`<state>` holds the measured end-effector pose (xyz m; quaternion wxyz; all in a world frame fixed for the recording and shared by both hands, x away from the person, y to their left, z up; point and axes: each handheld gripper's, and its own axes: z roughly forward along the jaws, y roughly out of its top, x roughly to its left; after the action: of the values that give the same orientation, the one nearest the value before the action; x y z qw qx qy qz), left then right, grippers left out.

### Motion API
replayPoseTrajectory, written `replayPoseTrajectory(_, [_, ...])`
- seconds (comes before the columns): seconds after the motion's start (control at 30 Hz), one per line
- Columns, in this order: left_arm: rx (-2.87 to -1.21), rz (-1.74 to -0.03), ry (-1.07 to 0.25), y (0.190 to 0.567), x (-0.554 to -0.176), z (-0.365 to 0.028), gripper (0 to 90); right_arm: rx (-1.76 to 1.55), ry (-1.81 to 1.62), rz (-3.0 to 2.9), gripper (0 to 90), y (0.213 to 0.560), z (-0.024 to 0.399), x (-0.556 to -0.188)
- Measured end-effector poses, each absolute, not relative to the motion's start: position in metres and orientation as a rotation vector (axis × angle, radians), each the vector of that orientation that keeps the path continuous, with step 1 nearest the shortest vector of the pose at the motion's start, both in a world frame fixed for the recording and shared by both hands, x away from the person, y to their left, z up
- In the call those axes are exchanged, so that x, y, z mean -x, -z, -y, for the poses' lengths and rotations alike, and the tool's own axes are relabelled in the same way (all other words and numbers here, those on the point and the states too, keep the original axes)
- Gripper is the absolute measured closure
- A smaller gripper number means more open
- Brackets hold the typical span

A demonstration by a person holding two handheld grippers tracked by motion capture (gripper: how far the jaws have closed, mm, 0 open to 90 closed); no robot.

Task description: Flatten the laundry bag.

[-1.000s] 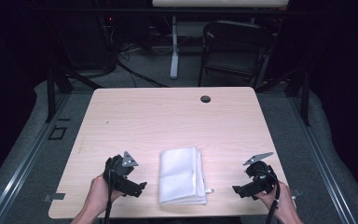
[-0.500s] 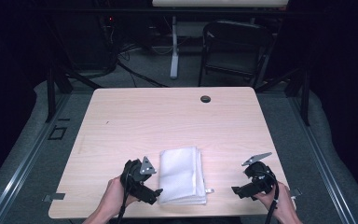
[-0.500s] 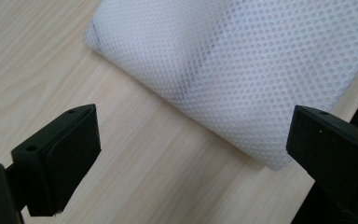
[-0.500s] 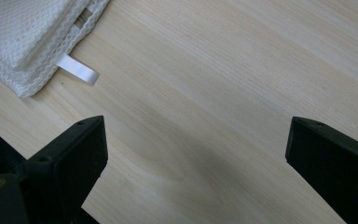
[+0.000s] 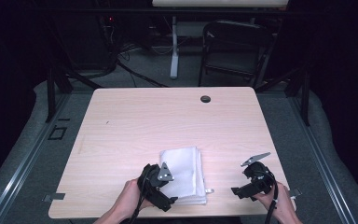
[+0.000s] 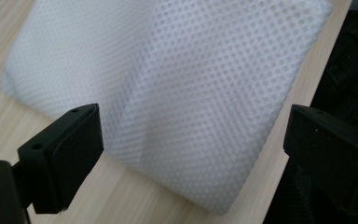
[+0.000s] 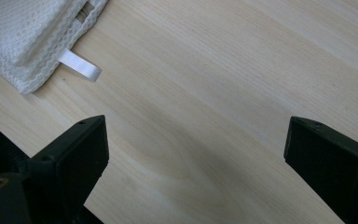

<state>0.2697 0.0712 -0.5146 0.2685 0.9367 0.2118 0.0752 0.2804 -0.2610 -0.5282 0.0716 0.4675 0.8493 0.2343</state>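
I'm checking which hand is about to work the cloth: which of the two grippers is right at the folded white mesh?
The left gripper, at the folded white mesh cloth's near left corner, jaws open around it. The right gripper hovers over bare table, apart.

I see a pale, light-wood rectangular table (image 5: 168,121) with rounded corners, its grain running across the top. A small round dark grommet (image 5: 206,99) sits in the top near the far edge, a little right of centre. Taking that grommet as my landmark, a folded white mesh cloth (image 5: 184,173) lies flat on the wood well nearer to me and slightly to its left, close to the table's near edge. In the left gripper view the cloth (image 6: 177,93) shows a fine honeycomb weave, with one corner reaching almost to the table's edge. A short white ribbon loop (image 7: 80,65) sticks out of the cloth's hem and lies on the bare wood (image 7: 223,93).
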Motion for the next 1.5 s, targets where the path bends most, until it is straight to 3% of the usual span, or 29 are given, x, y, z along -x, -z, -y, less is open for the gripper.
replayPoseTrajectory(0.33, [-2.611,-0.429,-0.201,0.529,-0.271,-0.041,15.5,-1.377,-0.629,-2.627,6.0,0.527,0.263,-0.282])
replayPoseTrajectory(0.7, [-2.659,-0.393,-0.167,0.544,-0.279,-0.028,29.1,-1.374,-0.624,-2.648,6.1,0.529,0.259,-0.281])
replayPoseTrajectory(1.07, [-2.648,-0.359,-0.093,0.55,-0.287,-0.029,59.3,-1.362,-0.646,-2.679,7.8,0.532,0.252,-0.28])
replayPoseTrajectory(1.3, [-2.616,-0.357,-0.05,0.549,-0.29,-0.034,73.7,-1.295,-0.65,-2.724,18.3,0.534,0.241,-0.28])
replayPoseTrajectory(1.43, [-2.599,-0.356,-0.053,0.55,-0.292,-0.036,79.8,-1.236,-0.675,-2.756,31.4,0.531,0.232,-0.277])
replayPoseTrajectory(1.5, [-2.582,-0.362,-0.055,0.55,-0.291,-0.037,81.8,-1.195,-0.686,-2.764,43.0,0.529,0.227,-0.275])
